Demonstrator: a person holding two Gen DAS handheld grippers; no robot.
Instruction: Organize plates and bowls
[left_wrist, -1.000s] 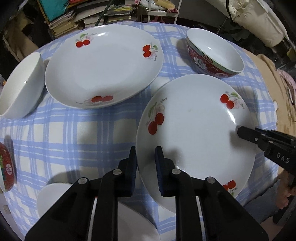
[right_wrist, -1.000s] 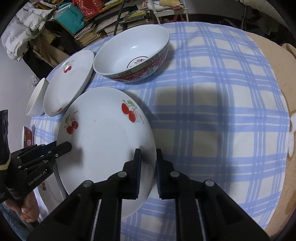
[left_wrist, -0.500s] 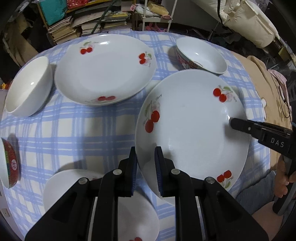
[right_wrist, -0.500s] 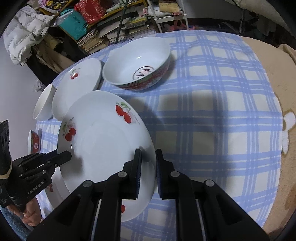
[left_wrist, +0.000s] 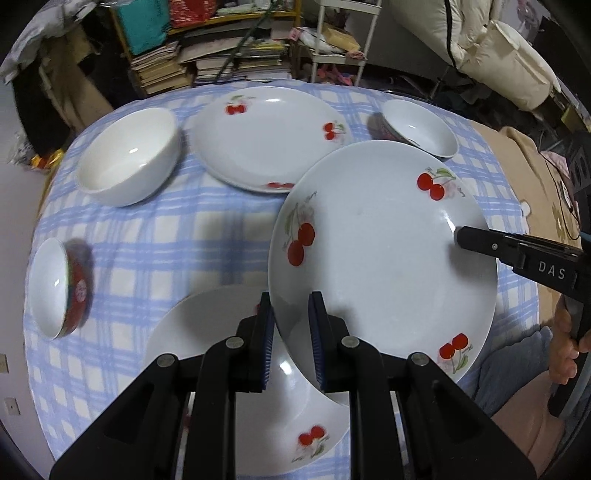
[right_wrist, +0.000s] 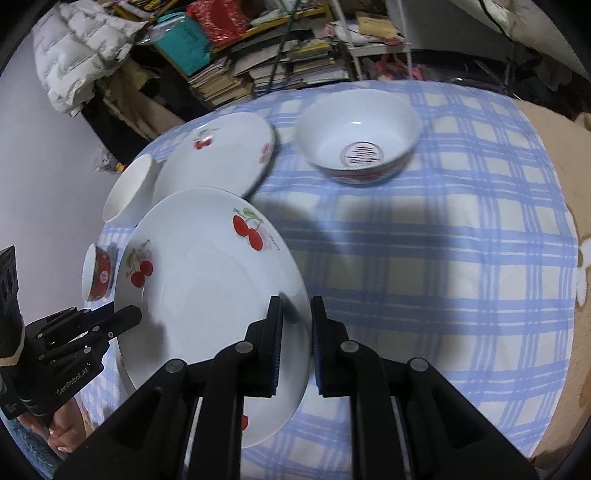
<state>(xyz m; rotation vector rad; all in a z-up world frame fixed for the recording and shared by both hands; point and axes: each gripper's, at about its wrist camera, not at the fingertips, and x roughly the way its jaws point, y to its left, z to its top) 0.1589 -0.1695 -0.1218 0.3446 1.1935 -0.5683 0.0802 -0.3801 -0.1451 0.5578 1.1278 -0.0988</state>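
Note:
Both grippers hold one white cherry-print plate (left_wrist: 376, 251) lifted above the table. My left gripper (left_wrist: 291, 325) is shut on its near-left rim. My right gripper (right_wrist: 295, 332) is shut on the opposite rim of the same plate (right_wrist: 207, 295); it shows in the left wrist view (left_wrist: 465, 236) at the plate's right edge. A second cherry plate (left_wrist: 266, 136) lies at the far side. A third cherry plate (left_wrist: 229, 369) lies under the lifted one, near me. A plain white bowl (left_wrist: 127, 166) and two red-patterned bowls (left_wrist: 417, 127) (left_wrist: 59, 288) stand on the table.
The round table has a blue checked cloth (left_wrist: 155, 236). Shelves with stacked books and clutter (left_wrist: 221, 55) stand behind it. A beige blanket (right_wrist: 554, 147) lies at the right. The left gripper's body shows in the right wrist view (right_wrist: 74, 339).
The plate has risen off the table with both grippers and moved toward the near-left, now above the third plate. More of the table shows.

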